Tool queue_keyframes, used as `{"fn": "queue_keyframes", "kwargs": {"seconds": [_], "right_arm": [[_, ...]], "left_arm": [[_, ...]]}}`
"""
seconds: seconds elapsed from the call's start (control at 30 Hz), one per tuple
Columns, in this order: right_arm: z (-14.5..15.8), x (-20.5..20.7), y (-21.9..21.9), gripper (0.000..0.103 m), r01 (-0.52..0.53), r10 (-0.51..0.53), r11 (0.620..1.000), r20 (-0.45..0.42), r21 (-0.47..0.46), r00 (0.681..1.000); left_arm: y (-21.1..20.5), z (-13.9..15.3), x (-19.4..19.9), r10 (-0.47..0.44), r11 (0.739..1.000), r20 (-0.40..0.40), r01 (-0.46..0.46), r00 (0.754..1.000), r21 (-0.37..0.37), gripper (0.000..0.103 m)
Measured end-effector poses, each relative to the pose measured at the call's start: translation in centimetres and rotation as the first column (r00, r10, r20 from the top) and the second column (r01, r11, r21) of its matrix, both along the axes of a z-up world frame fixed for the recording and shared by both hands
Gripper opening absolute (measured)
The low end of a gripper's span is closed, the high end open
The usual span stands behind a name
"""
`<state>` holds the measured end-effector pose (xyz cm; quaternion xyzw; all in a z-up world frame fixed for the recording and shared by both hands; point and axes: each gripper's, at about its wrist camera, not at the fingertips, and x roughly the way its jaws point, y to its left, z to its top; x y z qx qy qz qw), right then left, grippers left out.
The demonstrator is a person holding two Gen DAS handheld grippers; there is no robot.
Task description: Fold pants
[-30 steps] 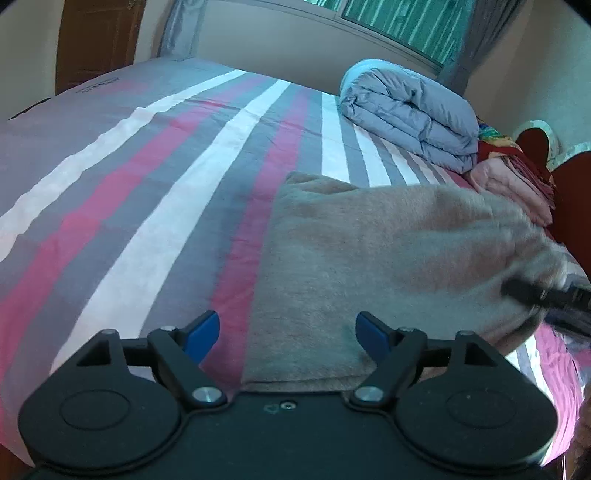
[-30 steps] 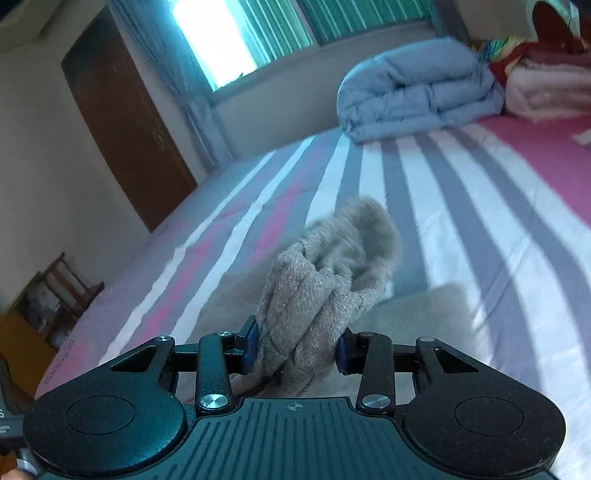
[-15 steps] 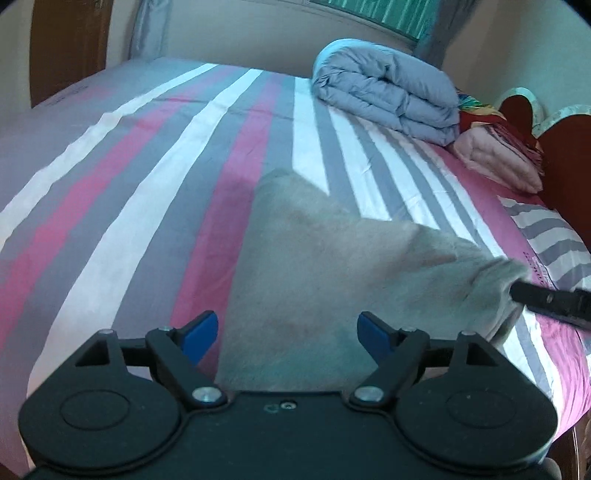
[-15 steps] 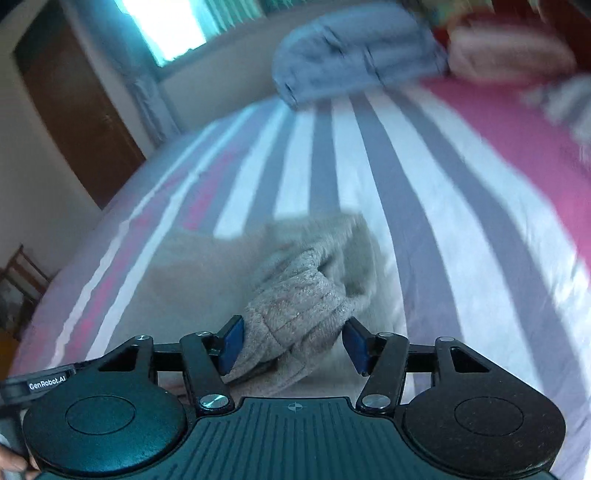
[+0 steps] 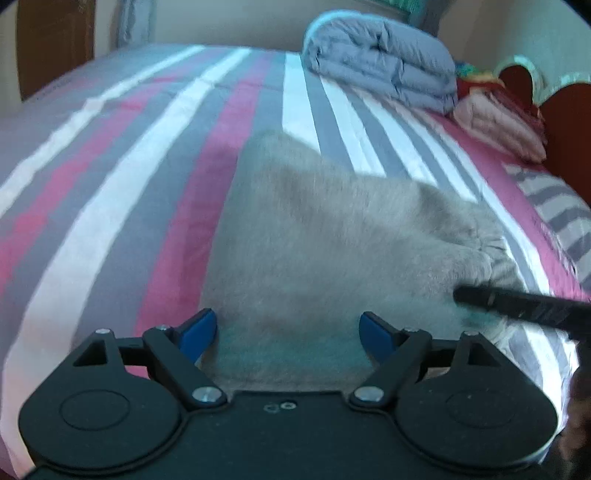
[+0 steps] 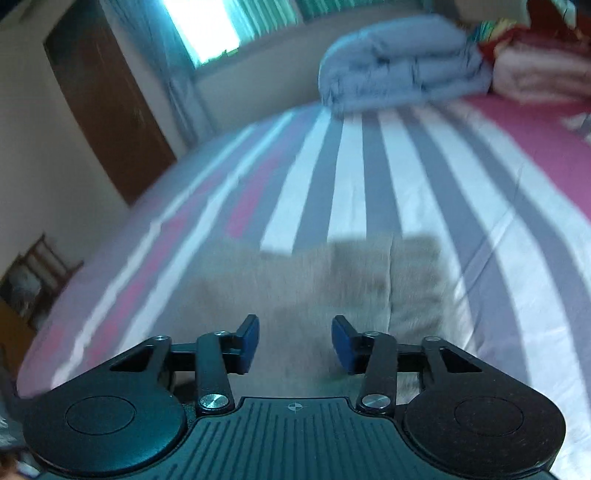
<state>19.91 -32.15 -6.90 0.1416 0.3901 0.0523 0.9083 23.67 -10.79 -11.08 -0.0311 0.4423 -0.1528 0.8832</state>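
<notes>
Pants [image 5: 325, 236], grey-beige fleece, lie folded flat on the striped bed [image 5: 110, 177], near edge, roughly centre. In the left wrist view the elastic waistband end bunches at right. Right wrist view is motion-blurred; pants [image 6: 332, 288] show as a flat layered stack with a fold edge on the right side.

Left gripper [image 5: 288, 332]: jaws spread wide, nothing between them, blue pads straddling the near edge of the pants; can't tell if they touch the cloth.

Right gripper [image 6: 294, 341]: jaws parted, empty, over the near part of the pants. In the left wrist view it [image 5: 517, 306] shows as a black bar coming in from the right, tip at the waistband end.

Far end of the bed: folded blue-grey duvet [image 5: 380, 66], pink folded blankets [image 5: 498, 125] just right of it. Brown door [image 6: 107, 110] at far left, bright window [image 6: 207, 26] behind.
</notes>
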Motion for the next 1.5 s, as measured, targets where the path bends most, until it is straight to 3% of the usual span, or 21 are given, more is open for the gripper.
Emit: {"fn": "queue_keyframes", "kwargs": {"seconds": [0.07, 0.1, 0.17, 0.3, 0.5, 0.57, 0.6, 0.67, 0.9, 1.1, 1.23, 1.3, 1.5], "right_arm": [[-2.8, -1.1, -0.8, 0.012, 0.018, -0.022, 0.997, -0.054, -0.08, 0.998], [-3.9, -1.6, -2.2, 0.0, 0.061, -0.064, 0.996, -0.05, -0.058, 0.997], [-4.4, -2.0, -4.1, 0.0, 0.104, -0.1, 0.992, -0.06, 0.071, 0.993], [-3.2, -1.1, -2.7, 0.0, 0.062, -0.063, 0.998, -0.06, -0.016, 0.996], [-1.6, -2.3, -3.2, 0.0, 0.075, -0.073, 0.996, -0.03, 0.054, 0.997], [-0.8, -2.3, -3.6, 0.018, 0.062, -0.061, 0.996, -0.01, 0.061, 0.998], [-0.2, -2.5, -3.5, 0.04, 0.05, -0.051, 0.996, 0.007, 0.072, 0.999], [1.1, -2.3, -3.1, 0.063, 0.061, -0.063, 0.997, 0.043, 0.042, 0.997], [2.6, -1.6, -3.1, 0.063, 0.053, -0.056, 0.998, 0.085, 0.034, 0.995], [2.2, -0.3, -3.5, 0.063, 0.066, -0.067, 0.998, 0.086, 0.017, 0.994], [1.7, 1.5, -4.0, 0.063, 0.094, -0.096, 0.995, 0.082, 0.025, 0.992], [1.5, 2.6, -4.0, 0.063, 0.091, -0.093, 0.996, 0.082, 0.02, 0.992], [-1.1, 5.3, -4.2, 0.063, 0.073, -0.072, 0.997, 0.037, -0.03, 0.997]], "left_arm": [[0.1, -1.0, 0.0, 0.003, 1.0, -0.036, -0.003, 0.999, -0.003, 0.08], [0.1, -1.0, -0.1, 0.002, 1.0, -0.028, -0.002, 1.0, 0.001, 0.08], [-0.1, -0.6, -0.2, 0.004, 1.0, -0.028, -0.004, 1.0, 0.016, 0.079], [0.0, 0.6, -0.2, 0.047, 0.998, -0.046, -0.046, 0.998, 0.031, 0.078], [-0.4, 1.9, -1.1, 0.077, 0.991, -0.029, -0.073, 0.997, 0.116, 0.078], [-0.7, 2.7, -1.3, 0.067, 0.989, -0.003, -0.066, 0.998, 0.133, 0.078], [-0.8, 3.0, -1.4, 0.063, 0.988, 0.008, -0.063, 0.998, 0.138, 0.079], [-1.2, 3.8, -1.4, 0.05, 0.989, 0.026, -0.053, 0.998, 0.141, 0.079], [-2.7, 5.4, -0.3, 0.009, 0.989, 0.07, -0.019, 0.998, 0.143, 0.08], [-4.0, 4.8, 1.9, -0.028, 0.99, 0.085, 0.016, 0.996, 0.141, 0.079], [-5.4, 3.7, 4.8, -0.085, 0.989, 0.075, 0.075, 0.994, 0.128, 0.072], [-6.1, 2.7, 6.2, -0.112, 0.987, 0.052, 0.104, 0.992, 0.126, 0.064], [-7.2, -0.5, 10.1, -0.107, 0.981, 0.037, 0.1, 0.994, 0.166, 0.062]]}}
